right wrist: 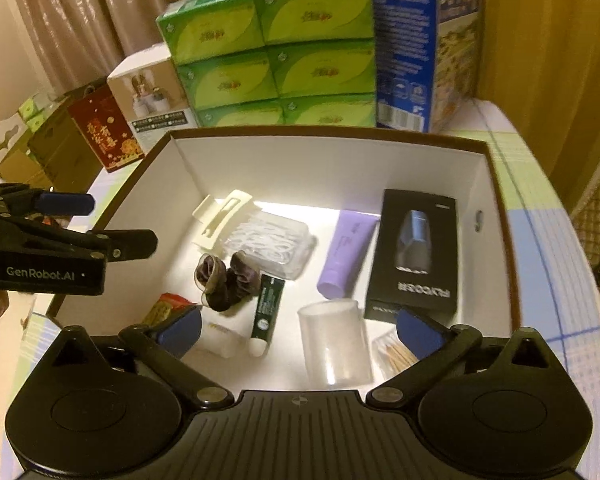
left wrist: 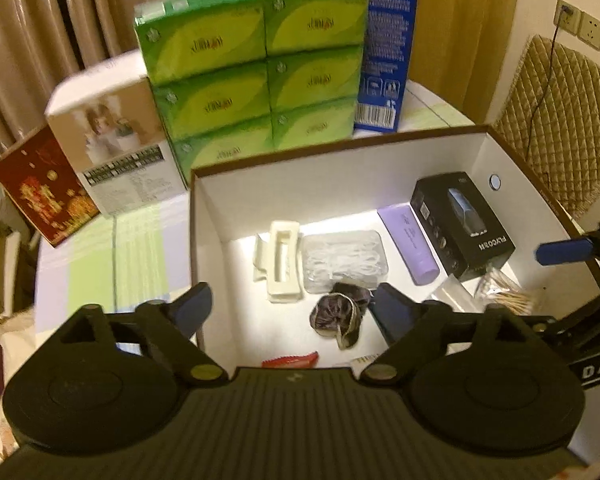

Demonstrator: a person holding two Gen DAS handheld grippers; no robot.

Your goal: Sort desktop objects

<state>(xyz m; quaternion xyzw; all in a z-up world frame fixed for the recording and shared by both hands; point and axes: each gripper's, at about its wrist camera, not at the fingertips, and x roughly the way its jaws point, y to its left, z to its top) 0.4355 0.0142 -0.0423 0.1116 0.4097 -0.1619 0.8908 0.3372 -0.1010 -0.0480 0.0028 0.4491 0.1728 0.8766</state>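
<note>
A white-lined cardboard box (left wrist: 284,184) (right wrist: 500,216) holds the sorted things: a cream hair clip (left wrist: 285,260) (right wrist: 222,216), a clear pack of floss picks (left wrist: 344,258) (right wrist: 272,244), a dark scrunchie (left wrist: 340,314) (right wrist: 226,280), a purple tube (left wrist: 410,244) (right wrist: 346,252), a black shaver box (left wrist: 462,222) (right wrist: 416,252), cotton swabs (left wrist: 508,294) (right wrist: 394,354), a clear cup (right wrist: 334,340) and a green tube (right wrist: 266,312). My left gripper (left wrist: 292,308) is open and empty above the box's near left. My right gripper (right wrist: 298,330) is open and empty above its near edge.
Stacked green tissue packs (left wrist: 252,68) (right wrist: 276,56), a blue carton (left wrist: 384,44) (right wrist: 404,48), a white product box (left wrist: 112,136) and a red gift box (left wrist: 44,188) stand behind the box on a checked tablecloth (left wrist: 140,256). A red snack packet (left wrist: 290,359) lies at the box's near side.
</note>
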